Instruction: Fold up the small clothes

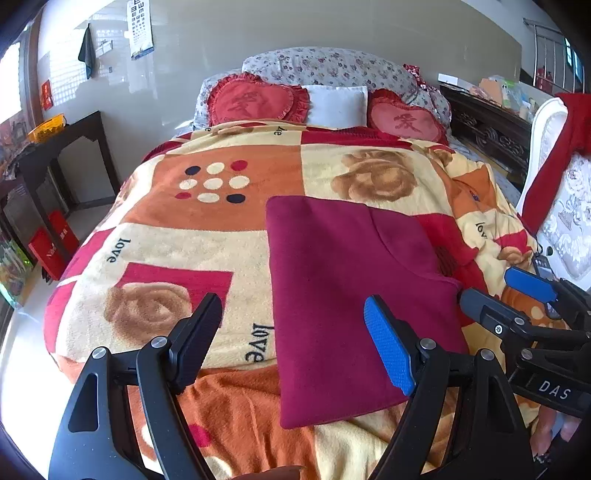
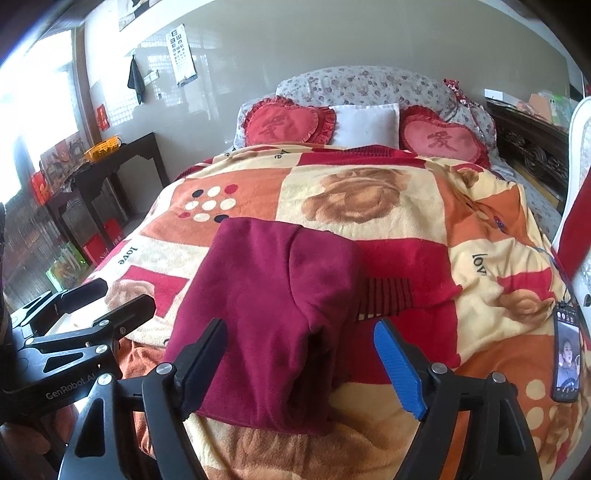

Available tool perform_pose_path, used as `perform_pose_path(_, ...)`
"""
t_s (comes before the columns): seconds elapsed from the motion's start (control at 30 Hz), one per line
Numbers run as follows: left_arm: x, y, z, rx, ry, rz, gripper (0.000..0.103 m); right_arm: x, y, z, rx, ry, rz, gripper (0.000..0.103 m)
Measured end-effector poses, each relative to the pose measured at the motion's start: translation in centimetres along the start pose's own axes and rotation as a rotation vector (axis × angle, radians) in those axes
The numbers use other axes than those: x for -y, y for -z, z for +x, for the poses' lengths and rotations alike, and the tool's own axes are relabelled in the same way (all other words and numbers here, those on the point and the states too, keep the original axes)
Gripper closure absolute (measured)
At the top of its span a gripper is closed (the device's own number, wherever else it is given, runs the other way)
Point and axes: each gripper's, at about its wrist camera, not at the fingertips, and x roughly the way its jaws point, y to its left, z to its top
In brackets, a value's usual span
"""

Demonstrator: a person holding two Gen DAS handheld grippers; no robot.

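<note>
Folded maroon garment (image 1: pixel 351 295) lying flat on the patterned blanket (image 1: pixel 207 236) of the bed, at the near end and towards the right side, one folded layer overlapping another. Left tool (image 1: pixel 295 332) released, jaws wide apart and holding nothing; its blue pad hangs over the garment's near part, its black pad over bare blanket to the left. Right tool (image 2: pixel 299 365) likewise released, jaws spread to either side of the garment's near edge, with the cloth showing between them; whether a pad touches the cloth cannot be told. Each tool appears at the edge of the other's view; readable on them are "DAS" in the left wrist view and "GenRobot.AI" in the right wrist view. The blanket bears roses, coloured dots and the word "love" printed several times. At the head of the bed: two red heart cushions (image 1: pixel 255 101), each with one large character, a white pillow (image 1: pixel 338 103) between them, and a floral bolster (image 1: pixel 325 64) behind. A phone (image 2: pixel 567 354) with a lit screen lies at the blanket's right edge. An eye chart (image 1: pixel 142 29) hangs on the wall; a dark side table (image 1: pixel 62 147) to the left carries a yellow basket (image 1: pixel 46 127), contents unreadable.
</note>
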Motion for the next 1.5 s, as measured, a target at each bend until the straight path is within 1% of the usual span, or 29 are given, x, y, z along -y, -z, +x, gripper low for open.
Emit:
perform_pose_path(0.33, -0.4, 0.0, 2.1, -0.034, 0.003, -0.016, 0.023, 0.3, 0.1, 2.1, -0.033, 0.004, 0.000, 0.023)
perform_pose_path(0.57, -0.6, 0.2, 2.4, -0.037, 0.001, -0.018, 0.023, 0.2, 0.2, 3.1, -0.051, -0.002, 0.001, 0.023)
perform_pose_path(0.77, -0.9, 0.2, 2.6, -0.042, 0.002, -0.029, 0.023, 0.0, 0.1, 3.2, -0.052, 0.003, -0.005, 0.023)
perform_pose_path(0.9, -0.9, 0.1, 2.7, -0.045, 0.000, -0.019, 0.023, 0.0, 0.0, 3.3, -0.056, 0.002, -0.006, 0.023)
perform_pose_path(1.13, -1.1, -1.4, 3.2, -0.053, -0.008, -0.018, 0.023, -0.2, -1.5, 3.7, -0.062, 0.006, -0.025, 0.023)
perform_pose_path(1.27, -1.5, -2.7, 3.7, -0.053, -0.008, -0.037, 0.023, 0.3, -2.8, 4.1, -0.068, 0.010, -0.019, 0.023)
perform_pose_path(1.5, -1.3, -4.0, 4.4, -0.065, -0.006, -0.022, 0.023, 1.1, -4.1, 4.8, -0.083, 0.014, 0.004, 0.023)
